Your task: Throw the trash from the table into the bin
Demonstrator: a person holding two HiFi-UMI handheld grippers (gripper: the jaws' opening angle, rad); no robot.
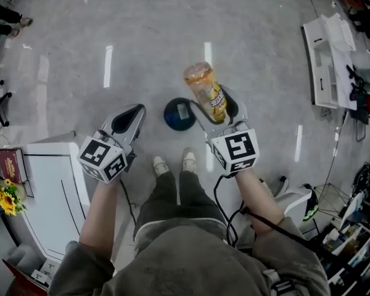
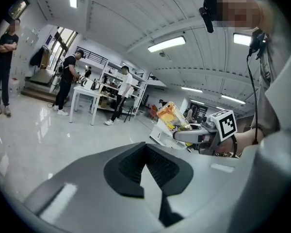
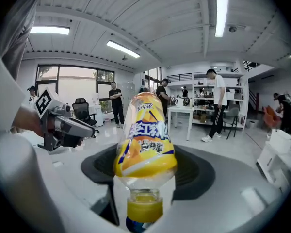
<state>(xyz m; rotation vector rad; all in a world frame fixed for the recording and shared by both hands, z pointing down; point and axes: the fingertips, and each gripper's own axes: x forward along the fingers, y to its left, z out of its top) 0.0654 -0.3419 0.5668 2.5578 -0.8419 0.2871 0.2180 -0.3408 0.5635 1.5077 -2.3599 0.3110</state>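
Grey glossy floor (image 1: 142, 36) with light-strip reflections. White table (image 1: 49, 190) at left with a red book (image 1: 11, 164) and yellow flowers (image 1: 6, 199). Open workshop: strip lights, white desks, shelving, several people standing (image 3: 216, 103).

Round dark blue bin (image 1: 176, 117) on the floor just ahead of the person's shoes (image 1: 172, 163).

1 clear plastic bottle (image 1: 205, 90) with a yellow-orange label and a yellow cap, a little orange liquid at the neck. Right gripper (image 1: 214, 111) is clamped on it near the cap end, base pointing away, held in the air beside the bin's right edge.

Left gripper (image 1: 131, 117) has its 2 jaws closed together with nothing between them.
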